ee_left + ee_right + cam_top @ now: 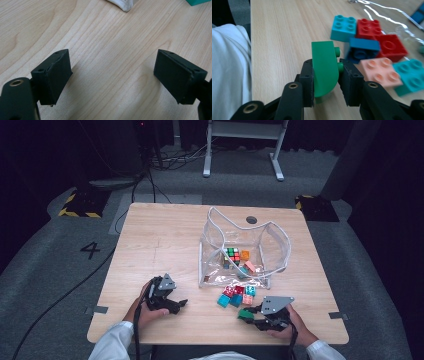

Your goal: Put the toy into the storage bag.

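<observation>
My right gripper (327, 82) is shut on a green curved brick (324, 67), held just above the table near its front edge; in the high view the same green brick (245, 313) shows at the right gripper (250, 315). Just beyond it lies a cluster of loose bricks (236, 295): teal, red, blue and pink ones (372, 47). My left gripper (175, 306) rests at the front left, open, with bare wood between its jaws (112, 75). A clear plastic bag (240, 250) stands mid-table with several bricks inside.
The bag's white-edged corner (122, 5) pokes into the top of the left gripper view. A white sleeve (229, 67) lies close to the left in the right gripper view. A round grommet hole (251, 220) sits at the table's far edge.
</observation>
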Motion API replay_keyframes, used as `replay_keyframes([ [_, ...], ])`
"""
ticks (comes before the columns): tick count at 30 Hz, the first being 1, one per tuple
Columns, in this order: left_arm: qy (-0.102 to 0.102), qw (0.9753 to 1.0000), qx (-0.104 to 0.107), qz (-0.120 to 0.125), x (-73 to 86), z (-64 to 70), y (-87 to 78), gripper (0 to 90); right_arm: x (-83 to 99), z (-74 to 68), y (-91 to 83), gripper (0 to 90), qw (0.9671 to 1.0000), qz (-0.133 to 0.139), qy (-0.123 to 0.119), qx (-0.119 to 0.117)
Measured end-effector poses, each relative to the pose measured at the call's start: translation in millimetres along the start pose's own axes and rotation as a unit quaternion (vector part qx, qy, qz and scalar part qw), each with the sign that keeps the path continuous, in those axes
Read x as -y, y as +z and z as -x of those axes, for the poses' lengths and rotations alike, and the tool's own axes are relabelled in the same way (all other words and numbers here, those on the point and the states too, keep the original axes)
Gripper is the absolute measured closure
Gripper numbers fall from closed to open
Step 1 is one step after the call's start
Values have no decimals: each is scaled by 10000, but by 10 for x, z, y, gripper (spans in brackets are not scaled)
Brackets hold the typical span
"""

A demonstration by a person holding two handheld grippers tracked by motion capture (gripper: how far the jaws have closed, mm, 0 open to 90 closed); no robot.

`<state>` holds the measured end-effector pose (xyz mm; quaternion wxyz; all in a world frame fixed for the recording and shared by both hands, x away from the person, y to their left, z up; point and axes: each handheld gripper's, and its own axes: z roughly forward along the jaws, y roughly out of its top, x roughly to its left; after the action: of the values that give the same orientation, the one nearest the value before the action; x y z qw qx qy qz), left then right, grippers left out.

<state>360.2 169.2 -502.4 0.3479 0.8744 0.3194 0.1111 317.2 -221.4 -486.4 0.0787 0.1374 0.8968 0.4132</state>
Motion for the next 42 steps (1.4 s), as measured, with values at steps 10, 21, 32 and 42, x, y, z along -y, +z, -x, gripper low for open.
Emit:
replay_keyframes([
  [10,-13,10000,25,1,0,0,2,146,158,203,-338,669,9997,-10,128,226],
  [21,-11,10000,30,3,1,0,3,145,255,434,-683,668,9949,217,445,873],
  [32,-14,10000,27,6,1,0,3,145,171,686,-1107,669,9859,608,662,1410],
  [42,-15,10000,27,6,0,0,4,145,-74,963,-1428,669,9758,872,618,1908],
])
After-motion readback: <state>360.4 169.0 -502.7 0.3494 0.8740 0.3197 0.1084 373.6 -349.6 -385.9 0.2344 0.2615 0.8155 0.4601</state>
